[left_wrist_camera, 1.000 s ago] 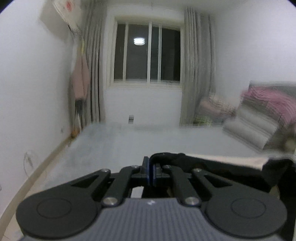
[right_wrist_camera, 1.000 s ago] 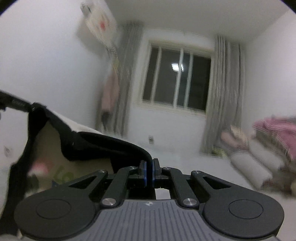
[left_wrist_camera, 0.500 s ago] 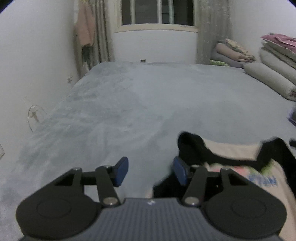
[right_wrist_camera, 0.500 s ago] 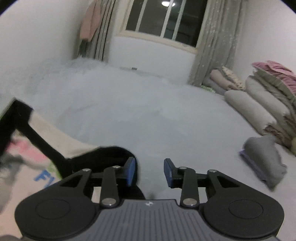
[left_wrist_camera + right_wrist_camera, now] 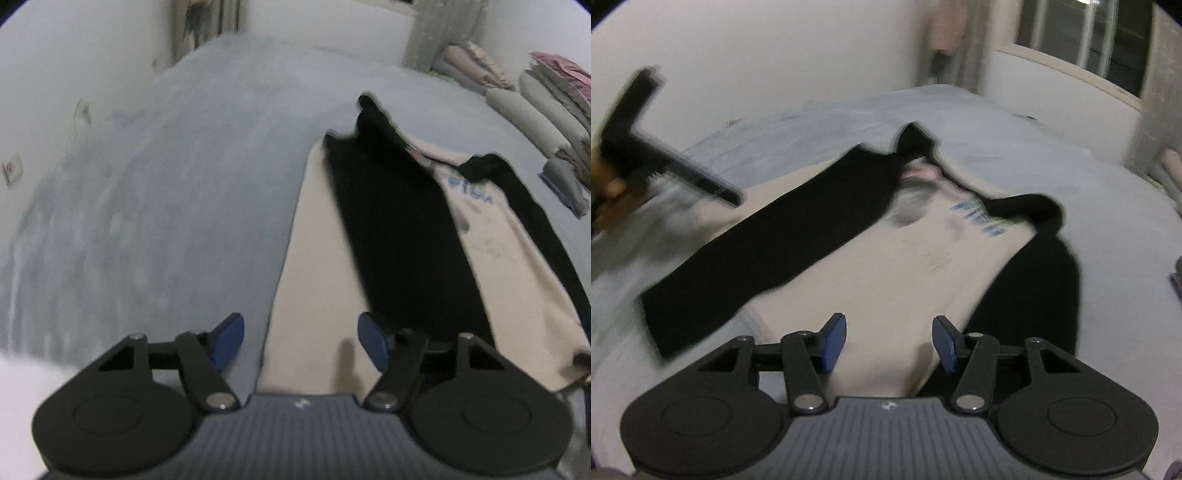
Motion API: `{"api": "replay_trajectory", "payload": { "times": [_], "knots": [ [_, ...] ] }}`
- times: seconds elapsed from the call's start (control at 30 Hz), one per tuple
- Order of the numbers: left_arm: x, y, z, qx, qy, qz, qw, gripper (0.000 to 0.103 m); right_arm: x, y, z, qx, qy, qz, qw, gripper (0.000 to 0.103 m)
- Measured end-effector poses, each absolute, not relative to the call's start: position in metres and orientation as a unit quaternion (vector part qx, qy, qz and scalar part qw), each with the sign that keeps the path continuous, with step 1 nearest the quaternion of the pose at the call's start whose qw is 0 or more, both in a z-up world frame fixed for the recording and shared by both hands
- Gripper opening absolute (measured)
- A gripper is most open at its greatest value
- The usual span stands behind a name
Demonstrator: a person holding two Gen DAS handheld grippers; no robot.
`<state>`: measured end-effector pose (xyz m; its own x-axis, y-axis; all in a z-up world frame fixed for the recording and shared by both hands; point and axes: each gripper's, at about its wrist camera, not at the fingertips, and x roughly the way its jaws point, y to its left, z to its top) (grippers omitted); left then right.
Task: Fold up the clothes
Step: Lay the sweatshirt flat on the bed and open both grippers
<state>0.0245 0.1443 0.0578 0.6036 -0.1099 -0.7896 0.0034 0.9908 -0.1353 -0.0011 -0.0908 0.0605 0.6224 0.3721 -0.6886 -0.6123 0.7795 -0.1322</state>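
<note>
Each tool is matte black: two round housings with shallow circular recesses, joined by a grey ribbed centre panel bearing a small white logo. Angular black link arms pivot on silver screws. The left tool (image 5: 299, 341) and right tool (image 5: 888, 341) carry blue pads on their fingertips (image 5: 373, 345).

Cream shirt (image 5: 908, 273) with black sleeves spread flat on grey bed (image 5: 1034, 147). Right gripper (image 5: 888, 341) above its hem, jaws opening, nothing between. Left gripper (image 5: 657, 162) blurred at far left.
</note>
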Motion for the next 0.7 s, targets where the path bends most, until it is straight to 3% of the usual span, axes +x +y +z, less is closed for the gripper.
{"api": "replay_trajectory", "payload": {
  "times": [0.1,0.17,0.2,0.23,0.27,0.3,0.7],
  "knots": [
    [0.018,0.151,0.049,-0.071,0.437,-0.028,0.896,0.062,-0.021,-0.090,0.045,-0.209,0.338,0.274,0.876,0.051],
    [0.018,0.147,0.048,-0.061,0.429,-0.028,0.901,0.046,-0.025,-0.092,0.036,-0.218,0.339,0.265,0.876,0.050],
    [0.018,0.145,0.047,-0.057,0.426,-0.028,0.902,0.028,-0.025,-0.093,0.033,-0.216,0.335,0.266,0.877,0.050],
    [0.020,0.144,0.044,-0.058,0.427,-0.030,0.902,0.014,-0.026,-0.093,0.030,-0.216,0.331,0.266,0.879,0.041],
    [0.021,0.145,0.044,-0.066,0.428,-0.031,0.901,0.008,-0.026,-0.091,0.027,-0.226,0.328,0.257,0.881,0.019],
    [0.021,0.146,0.046,-0.076,0.428,-0.033,0.900,0.005,-0.023,-0.091,0.026,-0.239,0.325,0.244,0.882,0.012],
    [-0.054,0.153,0.088,-0.146,0.397,-0.050,0.905,0.003,-0.031,-0.136,0.072,-0.204,0.294,0.249,0.900,0.009]
  ]
}}
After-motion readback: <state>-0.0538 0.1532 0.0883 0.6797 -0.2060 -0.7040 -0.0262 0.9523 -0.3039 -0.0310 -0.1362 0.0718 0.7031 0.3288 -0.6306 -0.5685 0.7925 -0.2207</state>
